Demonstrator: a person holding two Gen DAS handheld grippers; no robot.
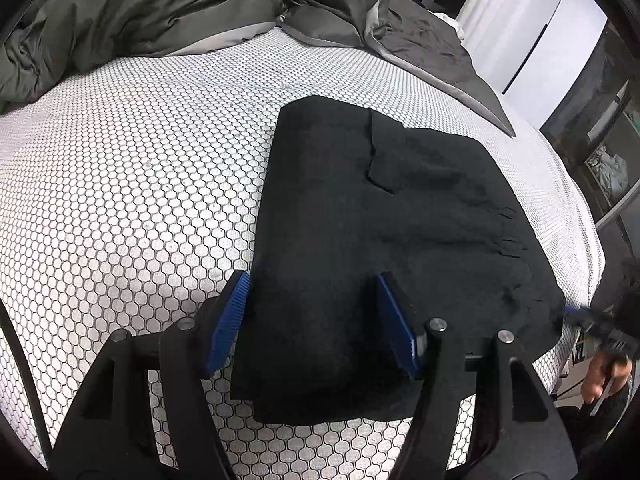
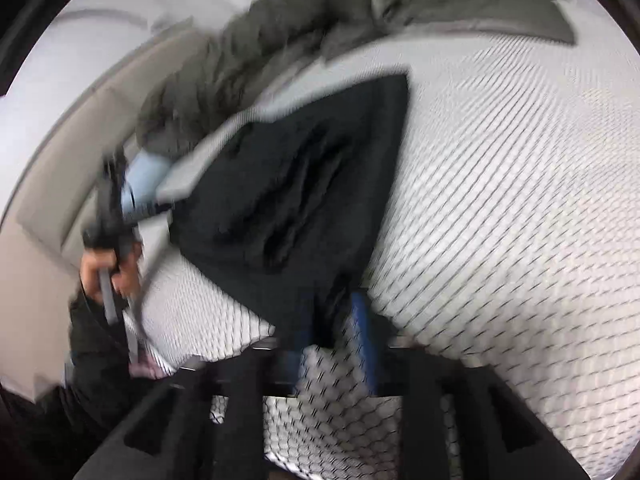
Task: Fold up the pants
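Even, soft light is seen in the sharp left wrist view, while the right wrist view is heavily motion-blurred, both bent and darkened at the fisheye edges.

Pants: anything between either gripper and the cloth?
Nothing visible. The black pants lie folded on the honeycomb bed cover. The left gripper stands open straight above their near end. In the blurred right wrist view, the right gripper is at a corner of the cloth; grip unclear.
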